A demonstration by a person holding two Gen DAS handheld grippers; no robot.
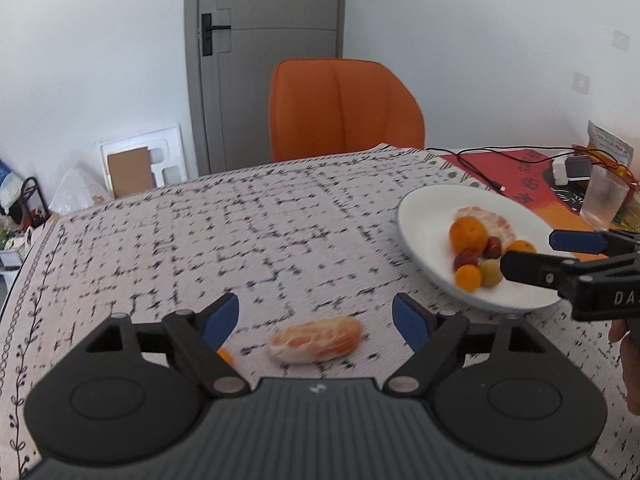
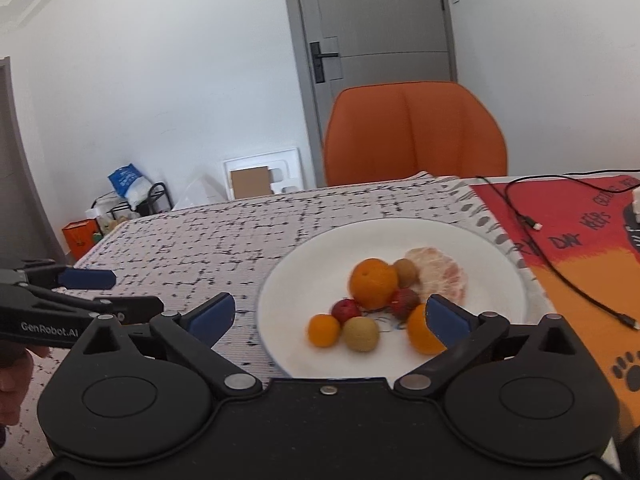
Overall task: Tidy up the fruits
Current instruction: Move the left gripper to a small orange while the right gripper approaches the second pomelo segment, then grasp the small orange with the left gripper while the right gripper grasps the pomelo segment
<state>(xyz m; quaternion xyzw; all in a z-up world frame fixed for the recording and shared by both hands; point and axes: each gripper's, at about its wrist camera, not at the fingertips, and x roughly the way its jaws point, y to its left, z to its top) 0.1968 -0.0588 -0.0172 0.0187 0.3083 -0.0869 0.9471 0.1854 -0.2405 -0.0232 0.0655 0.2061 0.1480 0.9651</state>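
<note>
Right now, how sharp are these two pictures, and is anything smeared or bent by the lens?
Left wrist view: the tablecloth pattern and the peeled citrus piece are smeared by motion blur, the door frame bows from the fisheye. Right wrist view: the fruits on the white plate look soft, the cloth mildly blurred, the black corners are lens vignetting.

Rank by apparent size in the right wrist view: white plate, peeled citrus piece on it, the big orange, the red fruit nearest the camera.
1. white plate
2. peeled citrus piece and big orange: look about alike, with the orange covering part of the citrus, so unranked
3. red fruit
</note>
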